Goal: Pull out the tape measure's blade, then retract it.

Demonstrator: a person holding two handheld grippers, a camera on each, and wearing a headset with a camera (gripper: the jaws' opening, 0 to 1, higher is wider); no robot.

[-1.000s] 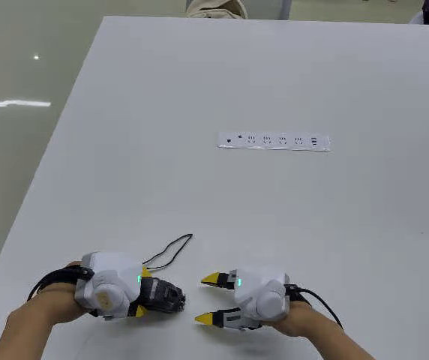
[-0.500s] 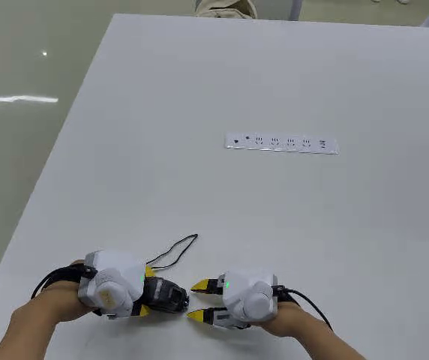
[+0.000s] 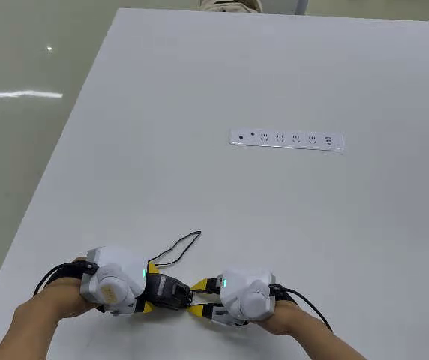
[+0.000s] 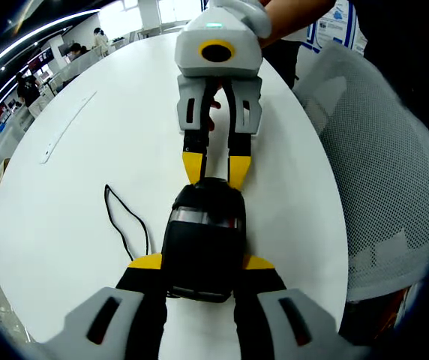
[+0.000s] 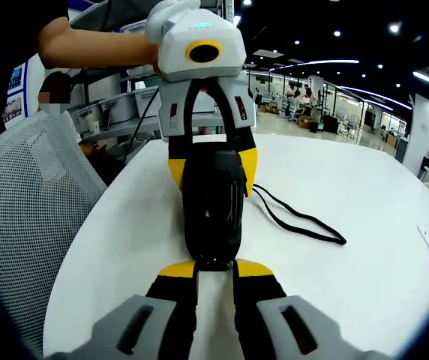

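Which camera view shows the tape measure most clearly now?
The left gripper view: the tape measure lies large and central, upper side in full sight, clamped by the left tool. The right gripper view shows it from the other end, also large. The head view shows it small, between that tool and the right tool.

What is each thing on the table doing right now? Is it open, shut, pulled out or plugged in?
Tape measure: blade in, body clamped between jaws.
Left gripper: shut on the tape measure.
Right gripper: jaws close together at the tape measure's front end; can't tell if they pinch the blade tip.
Strap: loose, lying on the table.
Power strip: flat on the table, nothing plugged in.
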